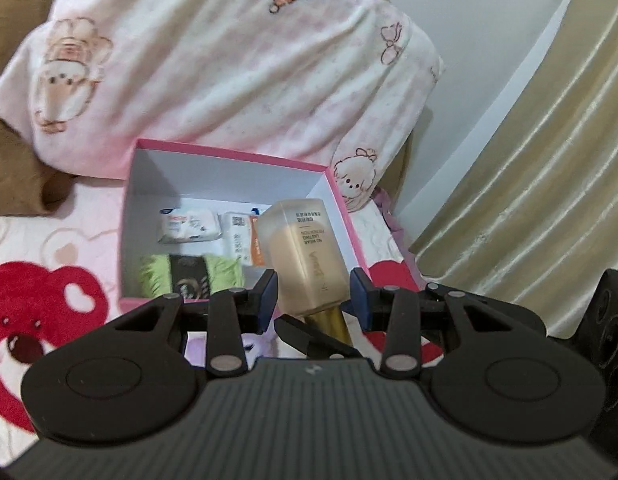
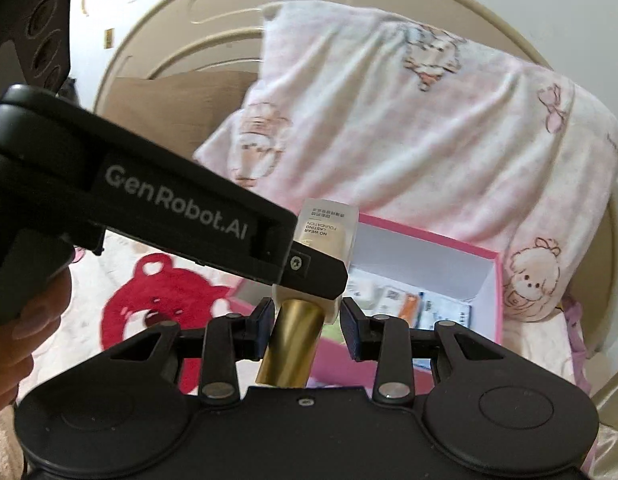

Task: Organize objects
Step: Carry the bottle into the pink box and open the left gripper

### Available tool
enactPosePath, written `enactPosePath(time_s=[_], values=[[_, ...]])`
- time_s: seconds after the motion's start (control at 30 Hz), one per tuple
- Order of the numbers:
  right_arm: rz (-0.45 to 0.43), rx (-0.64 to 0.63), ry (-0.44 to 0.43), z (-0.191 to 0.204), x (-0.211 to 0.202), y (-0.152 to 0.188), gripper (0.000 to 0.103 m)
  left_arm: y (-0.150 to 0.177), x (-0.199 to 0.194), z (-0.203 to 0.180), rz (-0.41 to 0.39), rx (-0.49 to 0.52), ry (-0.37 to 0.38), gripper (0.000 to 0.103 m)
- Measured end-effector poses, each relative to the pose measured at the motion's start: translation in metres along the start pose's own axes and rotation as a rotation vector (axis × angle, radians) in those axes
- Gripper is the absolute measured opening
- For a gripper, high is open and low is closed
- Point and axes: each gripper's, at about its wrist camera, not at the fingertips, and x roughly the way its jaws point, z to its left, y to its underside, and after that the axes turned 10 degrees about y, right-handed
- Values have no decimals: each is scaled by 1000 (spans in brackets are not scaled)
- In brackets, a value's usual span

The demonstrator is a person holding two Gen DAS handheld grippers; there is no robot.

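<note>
Both hand-held grippers share one frosted beige foundation bottle over pink cardboard box on bed: left hand-held gripper clamps body, right hand-held gripper nearly closed on gold cap, prob to keep it steady w/o slipping before drop-in.

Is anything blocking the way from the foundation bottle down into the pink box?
Nothing visible does. The foundation bottle hangs over the open pink box. Wipes packets and a green item lie on the box floor; its far part looks bare.
</note>
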Motion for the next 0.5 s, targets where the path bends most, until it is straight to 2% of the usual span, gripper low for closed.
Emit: enactPosePath(time_s=[0.03, 0.23, 0.5], values=[[10, 13, 5, -8, 7, -4, 41, -5, 9, -4, 9, 14, 1, 37], [102, 77, 60, -58, 55, -19, 41, -32, 81, 6, 38, -54, 33, 37], [237, 60, 121, -92, 136, -15, 41, -50, 169, 52, 104, -158, 45, 37]])
